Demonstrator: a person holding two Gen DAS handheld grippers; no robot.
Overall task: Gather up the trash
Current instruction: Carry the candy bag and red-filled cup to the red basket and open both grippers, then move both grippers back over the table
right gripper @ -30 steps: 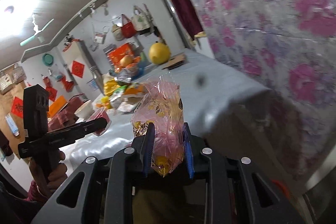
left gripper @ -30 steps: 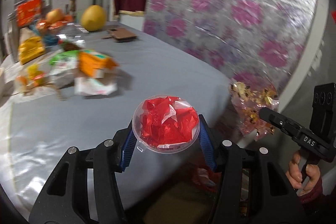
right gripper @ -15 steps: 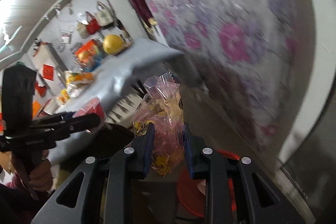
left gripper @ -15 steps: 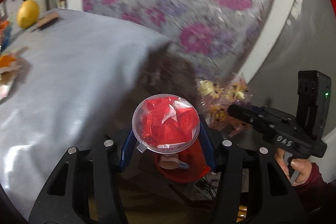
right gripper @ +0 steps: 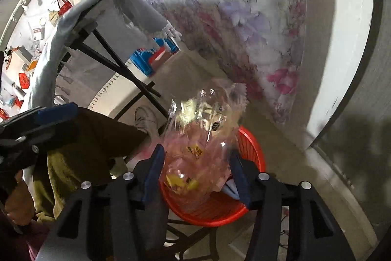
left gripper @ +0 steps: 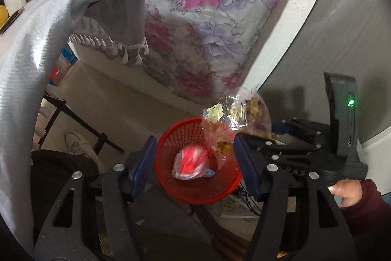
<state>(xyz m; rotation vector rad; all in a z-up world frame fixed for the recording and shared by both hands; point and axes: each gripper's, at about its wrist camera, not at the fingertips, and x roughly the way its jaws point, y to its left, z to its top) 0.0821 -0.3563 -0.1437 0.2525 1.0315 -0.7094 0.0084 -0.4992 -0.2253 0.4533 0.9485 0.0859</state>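
A red mesh basket (left gripper: 220, 190) stands on the floor below both grippers. Inside it lies the clear cup with red wrapping (left gripper: 191, 163). My left gripper (left gripper: 194, 141) hangs over the basket, its jaws opening with nothing between them. A crinkly pink and yellow plastic bag (right gripper: 195, 151) sits blurred between the fingers of my right gripper (right gripper: 196, 151). Those jaws are opening and the bag looks loose, above the basket (right gripper: 254, 146). In the left wrist view the bag (left gripper: 234, 119) hangs over the basket's far rim.
The table's grey cloth with a tasselled fringe (left gripper: 110, 45) hangs at the left, with black table legs (right gripper: 117, 65) under it. A floral cover (left gripper: 200, 16) stands behind. A person's white shoe (left gripper: 78, 143) and trouser leg (right gripper: 92, 136) are beside the basket.
Both grippers came down from the table to the basket on the floor. The left gripper opened and the cup dropped into the basket. The right jaws widened around the bag.
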